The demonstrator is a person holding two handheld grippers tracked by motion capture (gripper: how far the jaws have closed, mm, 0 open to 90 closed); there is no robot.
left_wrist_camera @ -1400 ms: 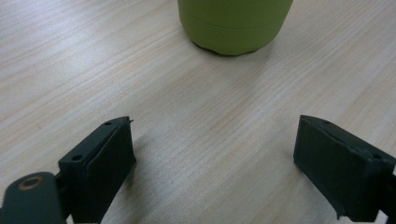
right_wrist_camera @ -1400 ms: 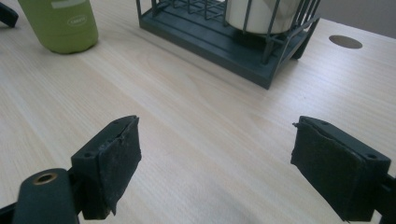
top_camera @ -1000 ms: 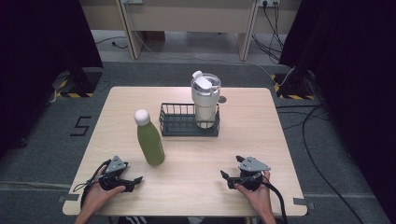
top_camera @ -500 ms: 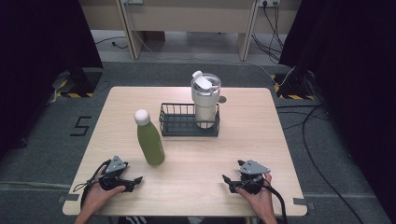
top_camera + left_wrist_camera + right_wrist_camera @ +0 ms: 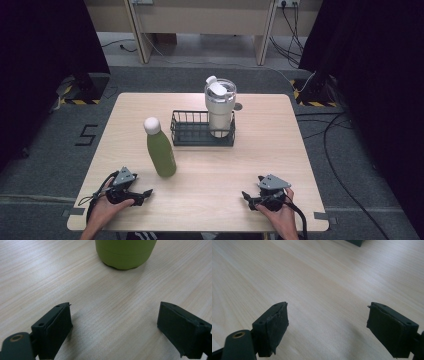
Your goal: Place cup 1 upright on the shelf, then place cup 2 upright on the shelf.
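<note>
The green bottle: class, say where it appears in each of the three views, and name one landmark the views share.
High view: the green bottle stands upright left of centre, beside the wire basket.
Left gripper view: its rounded base sits at the top edge, ahead of the open jaws.
Right gripper view: this picture looks over bare table.
Shared landmark: the pale wooden tabletop.

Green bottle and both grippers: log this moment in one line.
green bottle: upright on table, untouched | left gripper: open, nearest it | right gripper: open, empty | white tumbler: in wire basket
</note>
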